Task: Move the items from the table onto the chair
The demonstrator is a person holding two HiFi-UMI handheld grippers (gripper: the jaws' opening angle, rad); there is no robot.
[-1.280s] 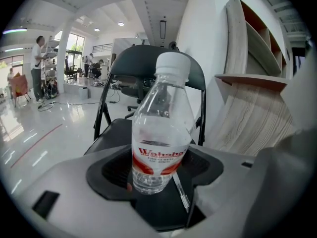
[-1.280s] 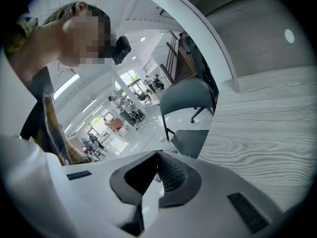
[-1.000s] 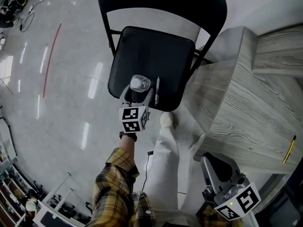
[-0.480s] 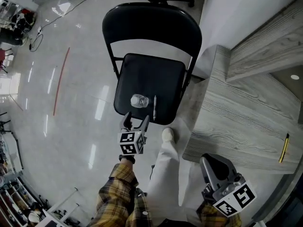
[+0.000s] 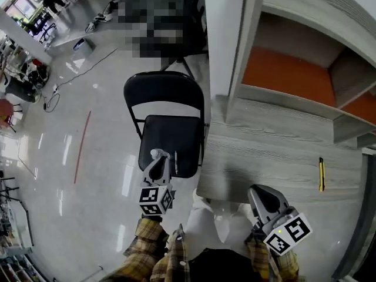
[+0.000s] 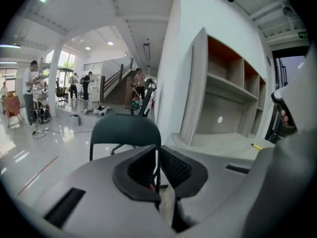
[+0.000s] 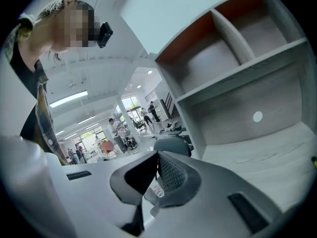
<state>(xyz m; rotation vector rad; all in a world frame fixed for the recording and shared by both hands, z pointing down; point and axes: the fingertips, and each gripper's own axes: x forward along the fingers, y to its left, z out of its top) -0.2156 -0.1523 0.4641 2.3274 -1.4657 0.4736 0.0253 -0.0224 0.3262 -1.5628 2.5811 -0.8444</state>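
Black chair (image 5: pixel 167 133) beside wooden table (image 5: pixel 264 164)

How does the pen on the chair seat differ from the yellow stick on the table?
The pen lies on the seat of the chair; the yellow stick lies on the table. The pen looks pale grey, the stick yellow. The pen has a bottle beside it; the stick lies alone. Both are slender and lie flat.
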